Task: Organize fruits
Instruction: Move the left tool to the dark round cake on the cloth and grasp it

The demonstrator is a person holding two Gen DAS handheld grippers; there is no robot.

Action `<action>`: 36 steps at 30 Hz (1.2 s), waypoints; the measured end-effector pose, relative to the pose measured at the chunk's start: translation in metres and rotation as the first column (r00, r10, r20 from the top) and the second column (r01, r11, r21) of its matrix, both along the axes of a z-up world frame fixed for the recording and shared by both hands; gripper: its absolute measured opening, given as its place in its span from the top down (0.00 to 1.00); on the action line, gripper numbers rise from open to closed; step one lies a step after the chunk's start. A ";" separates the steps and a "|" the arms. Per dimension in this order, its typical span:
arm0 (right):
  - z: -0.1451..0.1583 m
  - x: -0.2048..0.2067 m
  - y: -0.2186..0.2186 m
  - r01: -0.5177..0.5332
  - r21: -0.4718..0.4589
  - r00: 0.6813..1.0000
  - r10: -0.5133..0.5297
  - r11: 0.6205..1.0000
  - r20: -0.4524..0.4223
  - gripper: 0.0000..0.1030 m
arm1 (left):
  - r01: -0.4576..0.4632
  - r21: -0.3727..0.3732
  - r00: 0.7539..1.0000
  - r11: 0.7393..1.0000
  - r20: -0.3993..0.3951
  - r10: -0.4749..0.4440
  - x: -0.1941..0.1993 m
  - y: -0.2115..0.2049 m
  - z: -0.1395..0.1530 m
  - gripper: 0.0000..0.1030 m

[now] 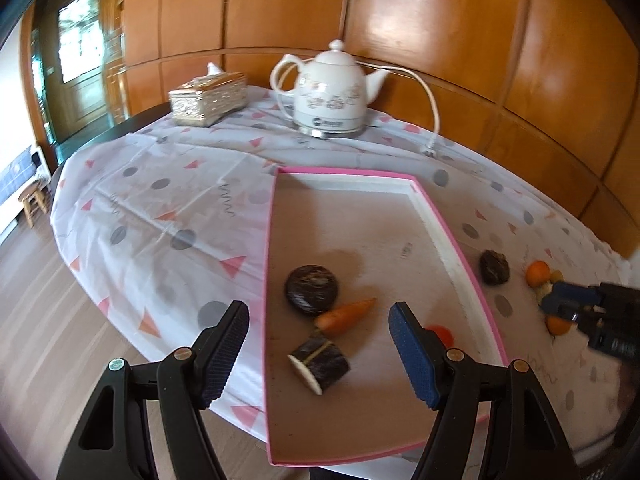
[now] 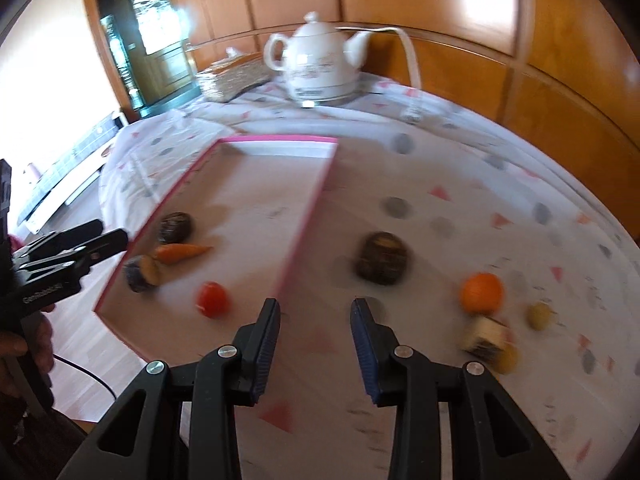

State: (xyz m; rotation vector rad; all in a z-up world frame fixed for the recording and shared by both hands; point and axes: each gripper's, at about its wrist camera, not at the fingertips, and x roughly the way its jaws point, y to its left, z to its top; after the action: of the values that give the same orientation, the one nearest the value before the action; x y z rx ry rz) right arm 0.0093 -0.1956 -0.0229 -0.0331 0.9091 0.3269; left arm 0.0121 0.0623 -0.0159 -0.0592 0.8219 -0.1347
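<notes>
A shallow pink-rimmed cardboard tray lies on a surface covered with a white cloth printed with grey dots and pink triangles. Inside the tray sit 4 pieces: a dark round flattened piece, an orange carrot just beside it, a dark-skinned cut chunk with a pale face near the carrot's thick end, and a small red fruit close to the tray's near right side.

Outside the tray, to its right on the cloth, lie another dark round piece, an orange citrus fruit, a small yellowish-green fruit, a pale and dark cut chunk and a yellowish fruit beside it; these are blurred in the right wrist view.

The left gripper hangs over the near end of the tray with its jaws wide apart and nothing between them. The right gripper hovers over the cloth just right of the tray's pink rim, its jaws parted and empty.

At the far side of the surface stand a white ceramic electric kettle with a floral print, its white cord trailing to the right, and a gold patterned tissue box to its left. Wooden wall panels rise behind.
</notes>
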 end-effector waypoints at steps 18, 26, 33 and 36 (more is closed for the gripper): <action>-0.001 -0.019 -0.155 0.261 -0.164 0.964 -0.266 0.951 -0.007 0.64 | 0.248 0.079 0.968 0.965 0.012 -0.250 0.012 -0.078 0.016 0.29; -0.010 -0.025 -0.217 0.389 -0.188 0.917 -0.399 0.902 -0.017 0.64 | 0.375 0.114 0.926 0.920 -0.011 -0.376 0.025 -0.127 0.018 0.29; -0.026 -0.024 -0.258 0.504 -0.168 0.851 -0.520 0.847 -0.075 0.64 | 0.471 0.156 0.882 0.868 -0.076 -0.465 0.047 -0.172 0.004 0.37; -0.025 -0.025 -0.270 0.539 -0.143 0.828 -0.553 0.830 -0.088 0.64 | 0.504 0.171 0.864 0.847 -0.105 -0.493 0.056 -0.191 -0.003 0.39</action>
State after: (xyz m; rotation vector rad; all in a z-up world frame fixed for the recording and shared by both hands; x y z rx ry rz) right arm -0.0155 -0.4660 -0.0483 0.1473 1.0196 -0.2658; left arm 0.0685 -0.1285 -0.0191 0.3421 0.8910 -0.5486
